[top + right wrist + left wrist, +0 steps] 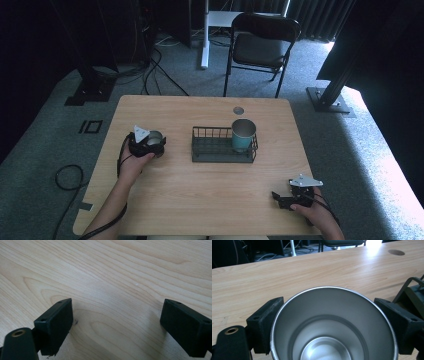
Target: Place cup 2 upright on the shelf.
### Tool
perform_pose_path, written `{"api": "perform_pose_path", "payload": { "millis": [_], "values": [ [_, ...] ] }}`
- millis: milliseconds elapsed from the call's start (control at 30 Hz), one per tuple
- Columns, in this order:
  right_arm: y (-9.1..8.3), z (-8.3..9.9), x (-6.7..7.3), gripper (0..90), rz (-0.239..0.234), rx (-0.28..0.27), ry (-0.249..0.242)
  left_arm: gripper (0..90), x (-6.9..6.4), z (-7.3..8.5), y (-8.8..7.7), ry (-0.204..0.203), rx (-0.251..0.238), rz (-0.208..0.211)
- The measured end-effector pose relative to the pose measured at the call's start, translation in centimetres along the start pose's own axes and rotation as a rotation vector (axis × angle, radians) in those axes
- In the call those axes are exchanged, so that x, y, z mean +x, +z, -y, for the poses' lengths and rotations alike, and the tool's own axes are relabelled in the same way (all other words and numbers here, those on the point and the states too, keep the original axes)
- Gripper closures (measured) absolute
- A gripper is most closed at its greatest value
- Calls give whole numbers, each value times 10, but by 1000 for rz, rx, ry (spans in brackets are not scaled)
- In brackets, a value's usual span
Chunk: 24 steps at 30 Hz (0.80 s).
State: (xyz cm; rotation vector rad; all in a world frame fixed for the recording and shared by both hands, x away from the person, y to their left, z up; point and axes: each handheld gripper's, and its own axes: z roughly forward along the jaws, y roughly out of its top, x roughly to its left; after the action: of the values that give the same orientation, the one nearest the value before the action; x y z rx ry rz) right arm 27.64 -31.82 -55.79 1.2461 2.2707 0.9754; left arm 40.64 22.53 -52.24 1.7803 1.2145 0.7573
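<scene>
1. On the left side of the table, the left claw is clamped on a shiny metal cup.
2. From the left claw's own camera, the metal cup sits right between the two black jaws, and both jaws press on its sides.
3. That cup stands up straight with its mouth open to the top. You can see down to its round bottom, and nothing is in it.
4. A hand holds the left claw from the near side.
5. Near the middle of the table sits a black wire basket.
6. A blue-green cup stands up inside the right end of the basket.
7. The metal cup is just left of the basket and not touching it.
8. At the near right corner of the table, the right claw rests low over the wood.
9. Its jaws are wide apart, and only bare wood lies between them.
10. Far behind the table stands a black folding chair.
</scene>
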Motion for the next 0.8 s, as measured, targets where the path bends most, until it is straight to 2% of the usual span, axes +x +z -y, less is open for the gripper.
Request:
{"api": "perform_pose_path", "payload": {
  "millis": [133, 367, 467, 800],
  "values": [
    [0, 0, 0, 108, 0, 0, 0, 140, 0, -2, -2, -12, -5, 6],
    [0, 0, 0, 108, 0, 0, 0, 140, 0, -12, -10, -6, -24, 13],
    [0, 0, 0, 108, 0, 0, 0, 140, -2, -22, -16, -13, -41, 28],
    [0, 0, 0, 108, 0, 0, 0, 140, -15, -50, -30, 22, -71, 62]
  ]
}}
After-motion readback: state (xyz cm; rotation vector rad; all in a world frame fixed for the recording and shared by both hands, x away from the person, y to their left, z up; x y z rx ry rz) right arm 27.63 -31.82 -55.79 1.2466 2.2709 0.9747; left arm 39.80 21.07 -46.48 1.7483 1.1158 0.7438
